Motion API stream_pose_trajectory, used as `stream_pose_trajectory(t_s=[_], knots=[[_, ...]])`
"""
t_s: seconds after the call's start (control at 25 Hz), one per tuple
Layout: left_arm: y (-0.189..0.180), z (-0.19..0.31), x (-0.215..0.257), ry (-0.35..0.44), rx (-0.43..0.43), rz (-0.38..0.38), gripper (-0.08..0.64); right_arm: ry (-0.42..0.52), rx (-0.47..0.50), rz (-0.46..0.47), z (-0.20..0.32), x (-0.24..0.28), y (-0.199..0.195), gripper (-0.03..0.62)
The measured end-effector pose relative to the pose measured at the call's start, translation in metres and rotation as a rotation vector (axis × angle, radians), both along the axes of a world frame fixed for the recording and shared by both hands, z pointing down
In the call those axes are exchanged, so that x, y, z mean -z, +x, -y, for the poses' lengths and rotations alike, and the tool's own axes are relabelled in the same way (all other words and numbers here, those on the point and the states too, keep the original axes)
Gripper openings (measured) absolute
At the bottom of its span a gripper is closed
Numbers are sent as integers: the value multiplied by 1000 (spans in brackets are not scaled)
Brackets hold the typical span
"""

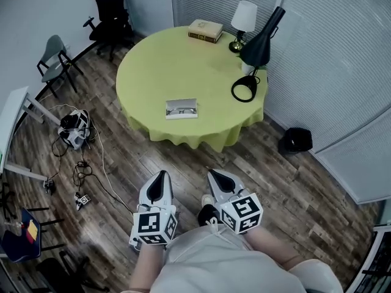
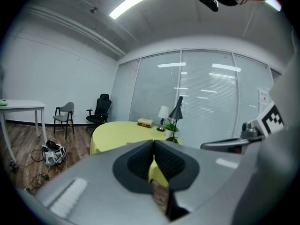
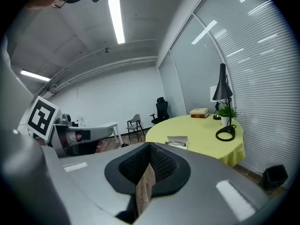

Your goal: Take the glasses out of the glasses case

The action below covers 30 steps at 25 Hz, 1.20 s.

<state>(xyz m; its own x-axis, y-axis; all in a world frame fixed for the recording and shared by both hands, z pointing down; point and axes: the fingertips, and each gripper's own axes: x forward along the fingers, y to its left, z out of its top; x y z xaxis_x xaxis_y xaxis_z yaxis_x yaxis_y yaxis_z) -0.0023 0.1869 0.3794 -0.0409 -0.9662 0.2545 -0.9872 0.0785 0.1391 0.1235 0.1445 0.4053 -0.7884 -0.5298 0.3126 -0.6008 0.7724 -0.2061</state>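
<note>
An open white glasses case [image 1: 181, 108] lies on the round yellow-green table [image 1: 153, 72], near its front edge, with dark-framed glasses inside. The right gripper view shows the same case [image 3: 177, 142] small and far off. Both grippers are held low against the person's body, well short of the table, over the wooden floor. My left gripper [image 1: 161, 177] points toward the table with its jaws together and nothing between them [image 2: 153, 144]. My right gripper [image 1: 215, 176] sits beside it, also shut and empty [image 3: 150, 146].
At the table's far side are a book [image 1: 205, 30], a small white lamp [image 1: 243, 20] and a black desk lamp [image 1: 259, 47]. A black bin [image 1: 296, 140] stands on the floor at right. Cables and a device [image 1: 74, 127], two chairs and a white desk [image 1: 15, 112] are at left.
</note>
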Motion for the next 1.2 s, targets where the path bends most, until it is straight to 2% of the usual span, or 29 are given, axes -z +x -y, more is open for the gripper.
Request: stream_pose_trajectory(t_s=[0.32,0.48,0.72,1.0,1.2], knots=[[2,106,0,0,45,9,8,16,62,-8,110,4,0,-2],[0,133,-11,-37,57,7,8,-12,82,-22,142,-7,-2,-1],[-22,164,-26,-68,92,-6,8,-51,86,-49,180,-25,-17,-1],[-59,221,-23,-57,50,7,8,-52,37,-55,236,-24,-48,-2],[-89,266,-24,-60,-22,-1,8,-68,-19,-64,270,-27,-75,-2]])
